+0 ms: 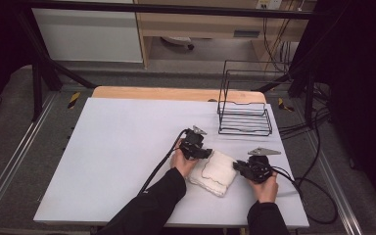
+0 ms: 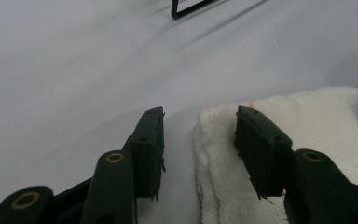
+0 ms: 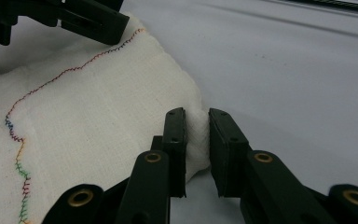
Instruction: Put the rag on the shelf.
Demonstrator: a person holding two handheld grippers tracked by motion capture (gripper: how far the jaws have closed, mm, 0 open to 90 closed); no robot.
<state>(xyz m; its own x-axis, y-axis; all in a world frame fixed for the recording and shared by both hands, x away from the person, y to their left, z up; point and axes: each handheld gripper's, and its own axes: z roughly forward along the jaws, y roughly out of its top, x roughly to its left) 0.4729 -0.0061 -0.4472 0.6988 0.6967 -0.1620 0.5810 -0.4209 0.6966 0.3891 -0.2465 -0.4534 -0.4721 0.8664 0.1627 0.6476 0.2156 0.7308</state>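
the folded cloth (image 1: 214, 173) lies on the table (image 1: 117, 147), near the right front. my left gripper (image 1: 206, 152) sits at its far left edge, my right gripper (image 1: 236, 167) at its right edge. the wire rack (image 1: 244, 117) stands behind, far right.
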